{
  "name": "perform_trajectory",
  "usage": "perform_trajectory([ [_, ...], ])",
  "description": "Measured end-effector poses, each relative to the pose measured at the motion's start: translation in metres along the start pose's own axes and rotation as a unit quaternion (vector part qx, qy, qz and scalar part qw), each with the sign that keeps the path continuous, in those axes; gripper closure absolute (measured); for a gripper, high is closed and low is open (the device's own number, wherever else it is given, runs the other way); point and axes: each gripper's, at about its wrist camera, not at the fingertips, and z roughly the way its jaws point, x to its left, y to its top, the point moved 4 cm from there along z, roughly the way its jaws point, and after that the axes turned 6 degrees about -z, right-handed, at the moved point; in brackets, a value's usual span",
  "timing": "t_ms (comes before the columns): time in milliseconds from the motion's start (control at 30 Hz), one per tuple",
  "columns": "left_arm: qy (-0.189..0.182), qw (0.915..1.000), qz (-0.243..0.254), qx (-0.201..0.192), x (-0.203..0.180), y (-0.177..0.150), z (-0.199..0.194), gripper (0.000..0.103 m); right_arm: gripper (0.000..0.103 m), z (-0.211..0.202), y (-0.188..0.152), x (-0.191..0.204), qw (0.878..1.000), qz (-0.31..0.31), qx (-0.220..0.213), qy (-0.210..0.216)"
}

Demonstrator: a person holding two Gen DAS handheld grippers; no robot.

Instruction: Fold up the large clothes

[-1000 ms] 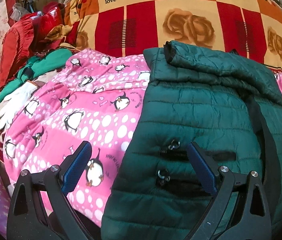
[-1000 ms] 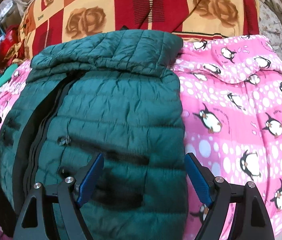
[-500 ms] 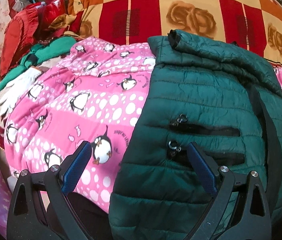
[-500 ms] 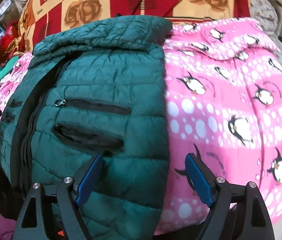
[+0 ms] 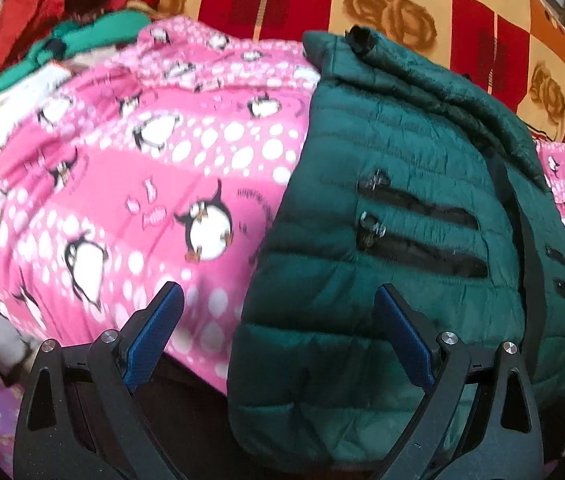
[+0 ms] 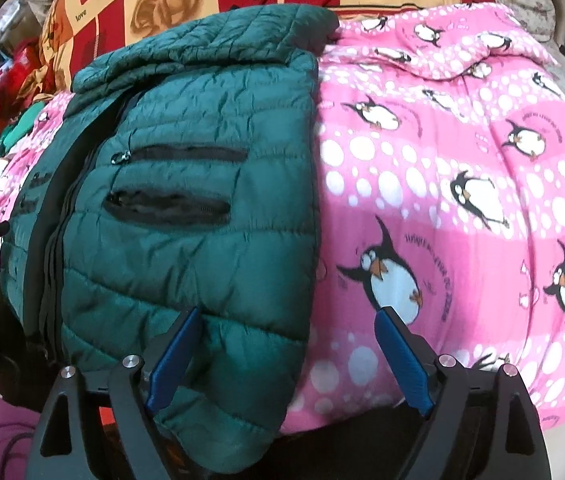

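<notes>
Left wrist view: a dark green quilted puffer jacket (image 5: 394, 208) lies on a pink blanket (image 5: 130, 184) printed with penguins and white dots, filling the right half of the picture. Its padding is stitched in horizontal bands, and its top part is folded over into a thick roll at the far end. Two black zip pockets (image 5: 422, 224) run across the nearer panel, each with a small metal pull at its left end, and a dark zip band runs down the jacket's right side. The near hem hangs over the blanket's front edge. The left gripper (image 5: 278, 340) points down at that hem with its blue-padded jaws spread wide; one finger is over the blanket, the other over the jacket, and the pads press on nothing. Behind lies a red, orange and cream checked cover (image 5: 382, 8) with brown roses. Right wrist view: the same jacket (image 6: 186, 184) fills the left half, its straight right edge lying on the pink blanket (image 6: 462, 200), its surface finely creased. The right gripper (image 6: 286, 356) hovers at the hem's right corner, its jaws opening wide; the jacket's edge sits between them, ungripped.
</notes>
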Motion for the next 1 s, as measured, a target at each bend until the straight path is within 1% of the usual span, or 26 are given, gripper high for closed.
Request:
perform_trajectory([
  [133,-0.017,0.9995,-0.010,0.025,0.009,-0.008,0.006,0.007,0.017,0.002,-0.006,-0.003,1.000,0.009,0.010,0.021],
  [267,-0.044,0.9974,-0.029,0.050,0.013,-0.014,0.011,0.007,0.017,0.005,-0.013,0.001,0.998,0.010,0.021,0.062],
  [400,-0.051,0.9957,-0.027,0.072,0.013,-0.023,0.017,0.007,0.017,0.011,-0.020,0.015,0.994,-0.007,0.035,0.101],
  [500,-0.061,0.9945,-0.025,0.081,0.013,-0.028,0.019,0.007,0.017,0.015,-0.022,0.024,0.991,-0.019,0.039,0.125],
  [567,-0.063,0.9945,-0.027,0.080,0.013,-0.028,0.020,0.007,0.017,0.016,-0.020,0.028,0.990,-0.030,0.030,0.132],
  [633,-0.065,0.9942,-0.030,0.081,0.013,-0.028,0.022,0.007,0.025,0.015,-0.018,0.033,0.990,-0.043,0.024,0.131],
  [700,-0.070,0.9939,-0.024,0.081,0.010,-0.028,0.022,0.007,0.040,0.015,-0.016,0.036,0.990,-0.063,0.020,0.128],
  [733,-0.072,0.9940,-0.016,0.081,0.008,-0.029,0.022,0.013,0.044,0.015,-0.014,0.040,0.989,-0.073,0.018,0.127],
  [767,-0.076,0.9942,-0.005,0.076,0.005,-0.030,0.020,0.023,0.053,0.014,-0.012,0.041,0.988,-0.084,0.012,0.126],
  [800,-0.079,0.9946,0.010,0.067,0.000,-0.030,0.016,0.043,0.059,0.013,-0.011,0.041,0.988,-0.087,0.005,0.129],
  [833,-0.070,0.9956,0.024,0.057,-0.005,-0.030,0.012,0.051,0.060,0.013,-0.011,0.039,0.987,-0.085,0.001,0.133],
  [867,-0.060,0.9962,0.039,0.049,-0.010,-0.029,0.010,0.056,0.063,0.012,-0.010,0.037,0.987,-0.080,0.000,0.139],
  [933,-0.043,0.9965,0.064,0.031,-0.017,-0.029,0.004,0.076,0.068,0.010,-0.008,0.034,0.987,-0.083,-0.003,0.140],
  [1000,-0.040,0.9961,0.076,0.020,-0.020,-0.027,-0.002,0.084,0.076,0.001,-0.005,0.034,0.986,-0.091,-0.019,0.141],
])
